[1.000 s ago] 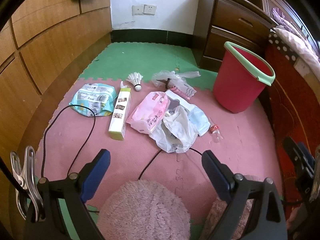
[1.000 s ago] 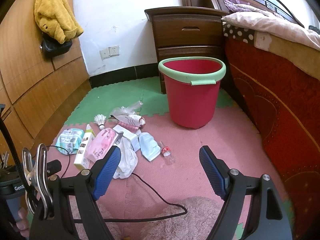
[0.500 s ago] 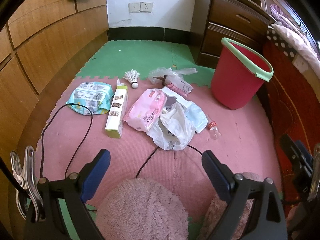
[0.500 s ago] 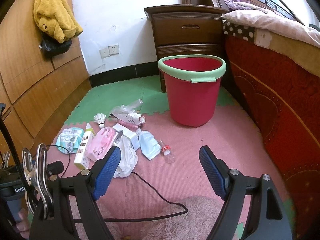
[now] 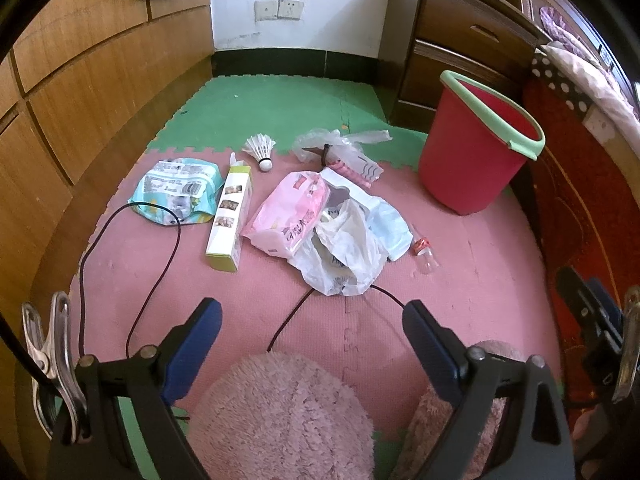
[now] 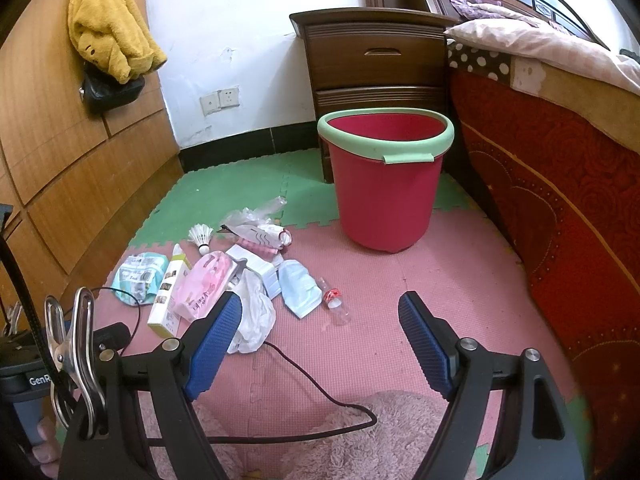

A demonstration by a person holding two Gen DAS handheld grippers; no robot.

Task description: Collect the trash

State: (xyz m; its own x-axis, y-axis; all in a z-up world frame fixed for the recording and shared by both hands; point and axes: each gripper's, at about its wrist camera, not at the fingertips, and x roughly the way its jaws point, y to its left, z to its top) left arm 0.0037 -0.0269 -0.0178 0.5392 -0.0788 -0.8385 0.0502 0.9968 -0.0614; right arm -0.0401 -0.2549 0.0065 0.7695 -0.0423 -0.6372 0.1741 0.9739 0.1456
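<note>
We hold both the left gripper [image 5: 312, 334] and right gripper [image 6: 320, 330] spread, empty; beside the red bucket [image 6: 386, 196], the black cable [image 5: 168, 248] under the white bag [image 5: 344, 248] could snag.

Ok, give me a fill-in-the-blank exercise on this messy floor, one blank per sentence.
1. The red bucket has a rim coloured ____.
2. The shuttlecock lies on the floor with its cork end resting on the ____ mat.
3. Both the left hand-held gripper and the right hand-held gripper hold ____.
4. The tall white box lies between the pink packet and the ____ wipes pack.

Missing words: green; pink; nothing; blue
</note>
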